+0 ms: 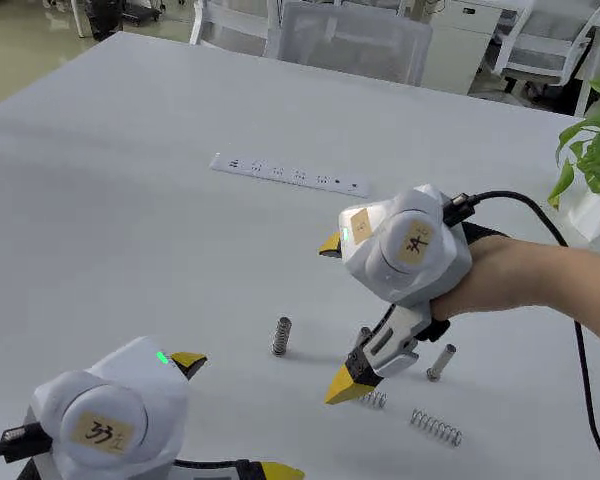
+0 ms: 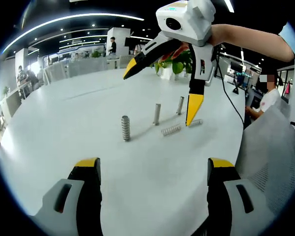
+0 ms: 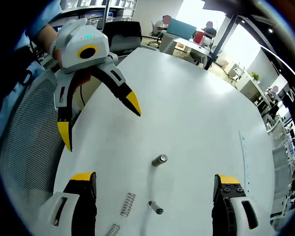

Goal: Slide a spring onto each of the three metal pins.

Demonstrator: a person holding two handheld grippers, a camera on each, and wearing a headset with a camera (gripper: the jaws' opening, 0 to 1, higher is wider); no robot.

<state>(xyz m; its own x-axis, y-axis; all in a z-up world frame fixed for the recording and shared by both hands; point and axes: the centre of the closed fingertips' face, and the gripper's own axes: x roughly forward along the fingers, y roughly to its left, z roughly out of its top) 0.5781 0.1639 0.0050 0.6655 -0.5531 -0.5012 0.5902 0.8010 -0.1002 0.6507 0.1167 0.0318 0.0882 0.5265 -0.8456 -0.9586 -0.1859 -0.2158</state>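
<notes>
White table (image 1: 130,200), right gripper (image 1: 338,315) wide open, lower yellow tip just beside short loose spring (image 1: 373,399), longer loose spring (image 1: 436,427) right of it, bare pin (image 1: 441,361) near, second bare pin (image 2: 157,113), spring-covered pin (image 1: 282,336) left, left gripper (image 1: 234,415) open, near left.

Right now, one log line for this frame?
pin with spring: one done | bare pins: two | loose springs: two | right gripper: jaws open, tip by loose springs | left gripper: jaws open, holding nothing
</notes>
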